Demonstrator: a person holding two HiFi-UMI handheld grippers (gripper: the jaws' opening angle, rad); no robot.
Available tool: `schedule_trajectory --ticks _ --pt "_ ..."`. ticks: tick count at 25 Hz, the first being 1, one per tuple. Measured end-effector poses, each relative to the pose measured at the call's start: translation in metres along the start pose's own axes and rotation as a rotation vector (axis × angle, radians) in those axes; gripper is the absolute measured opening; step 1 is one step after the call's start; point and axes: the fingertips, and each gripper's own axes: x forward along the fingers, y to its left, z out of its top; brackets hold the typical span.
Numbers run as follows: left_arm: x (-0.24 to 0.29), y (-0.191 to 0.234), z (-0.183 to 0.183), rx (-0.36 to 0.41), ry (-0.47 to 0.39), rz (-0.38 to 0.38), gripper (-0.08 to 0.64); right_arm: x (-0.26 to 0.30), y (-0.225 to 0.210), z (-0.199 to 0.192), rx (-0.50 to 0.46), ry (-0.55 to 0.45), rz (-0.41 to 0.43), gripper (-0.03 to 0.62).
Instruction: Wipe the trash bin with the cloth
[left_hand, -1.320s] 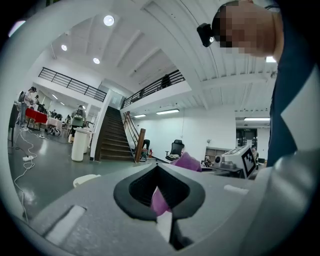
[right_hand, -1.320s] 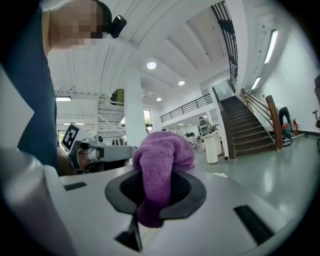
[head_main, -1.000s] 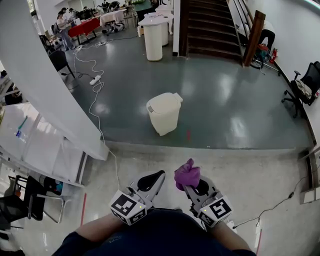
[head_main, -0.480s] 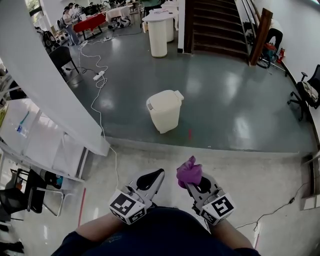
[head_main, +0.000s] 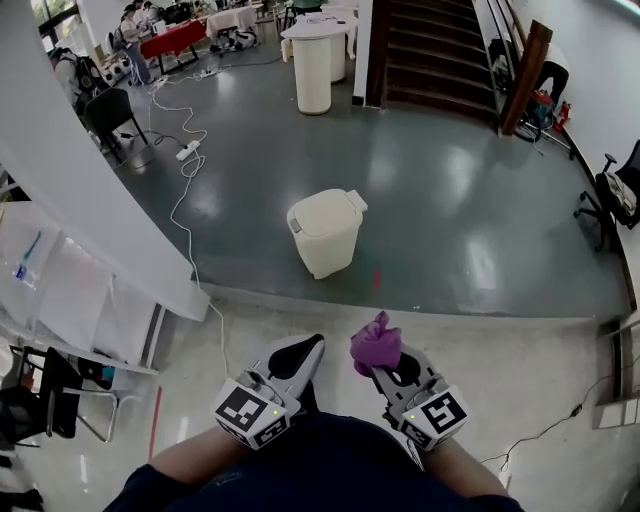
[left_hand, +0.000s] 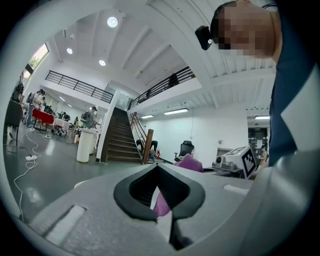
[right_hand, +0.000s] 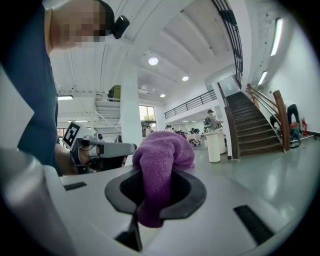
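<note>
**Cloth gripped, bin not yet reached**

Head view: the bin (head_main: 325, 232) stands with its lid closed on the dark floor (head_main: 450, 200), past a pale step and well apart from both grippers. My right gripper (head_main: 384, 365) carries the purple cloth (head_main: 375, 346), bunched up above its tips. The left gripper (head_main: 298, 356) sits just beside it, low against my body. A cable (head_main: 188, 225) trails over the floor to the left of the bin.

Left gripper view: the jaws are drawn together with nothing of their own between them. I take the purple showing through the gap to be the cloth across in the other gripper.

Right gripper view: the jaws are clamped on the cloth. A thick wad stands out past the tips and a short tail hangs below.

As I read it, wiping hasn't begun and the step in hand is the approach. To do it well, I'd close in and start on the lid. I'd press the protruding wad flat to the plastic so the jaw tips never scrape it. The bin looks light and may slide, so I'd brace it with the empty left gripper.
</note>
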Motion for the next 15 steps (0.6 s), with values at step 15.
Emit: schedule_trajectory --ticks 15 --pt "0.148 0.256 0.038 0.016 0.043 -0.134 -0.009 0.241 -0.142 0.027 0.032 0.052 -0.156 0.071"
